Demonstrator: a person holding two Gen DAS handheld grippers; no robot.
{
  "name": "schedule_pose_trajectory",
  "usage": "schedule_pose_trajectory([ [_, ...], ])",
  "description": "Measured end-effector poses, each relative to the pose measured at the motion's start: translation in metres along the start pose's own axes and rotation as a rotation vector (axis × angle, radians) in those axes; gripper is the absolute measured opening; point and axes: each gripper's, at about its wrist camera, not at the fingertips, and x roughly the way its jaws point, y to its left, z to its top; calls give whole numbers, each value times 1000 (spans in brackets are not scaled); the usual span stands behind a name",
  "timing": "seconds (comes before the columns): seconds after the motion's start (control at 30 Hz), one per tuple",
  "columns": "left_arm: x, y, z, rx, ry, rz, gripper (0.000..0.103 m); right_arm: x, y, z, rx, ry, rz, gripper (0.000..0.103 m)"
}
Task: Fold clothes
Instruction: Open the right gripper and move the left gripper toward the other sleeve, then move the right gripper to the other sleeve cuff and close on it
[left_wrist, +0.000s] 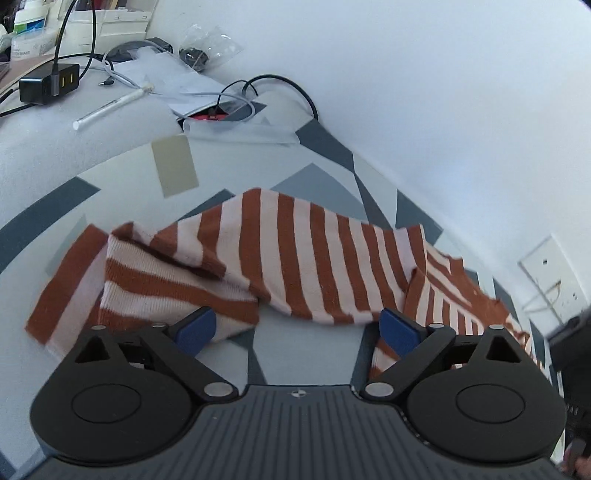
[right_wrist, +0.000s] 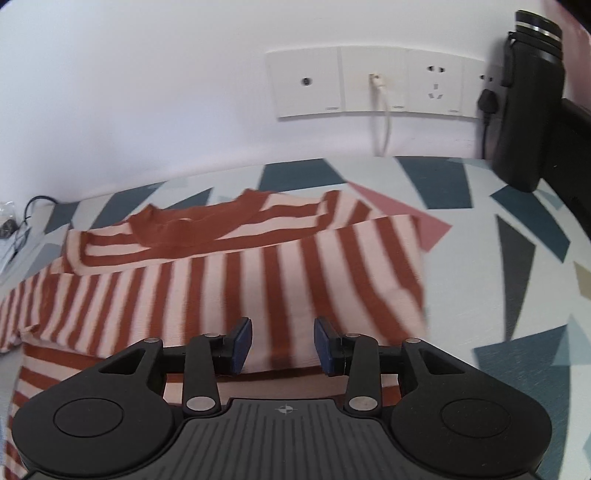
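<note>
Two grippers, left (left_wrist: 297, 328) and right (right_wrist: 282, 345), above one striped garment (left_wrist: 295, 258).

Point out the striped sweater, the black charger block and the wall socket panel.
striped sweater (left_wrist: 295, 254): left wrist view, middle of the striped body.
black charger block (left_wrist: 48, 83): left wrist view, its front face.
wall socket panel (right_wrist: 373, 83): right wrist view, the plate with the white cable.

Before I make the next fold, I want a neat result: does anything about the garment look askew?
Yes. The striped sweater is not flat: in the left view a sleeve lies bunched and crooked across it, with stripes running another way. In the right view the collar end is rumpled. Both grippers' jaws are open and hold nothing.
</note>
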Motion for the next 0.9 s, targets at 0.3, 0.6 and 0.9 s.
schedule_pose_trajectory([
  [0.3, 31, 8, 20, -126, 24, 2, 95, -3, 31, 4, -67, 12, -3, 39],
  [0.6, 40, 37, 38, -226, -19, 76, 94, 1, 34, -3, -44, 32, -27, 40],
  [0.9, 37, 45, 63, -229, -68, 116, 12, -3, 40, -2, -57, 7, -30, 44],
])
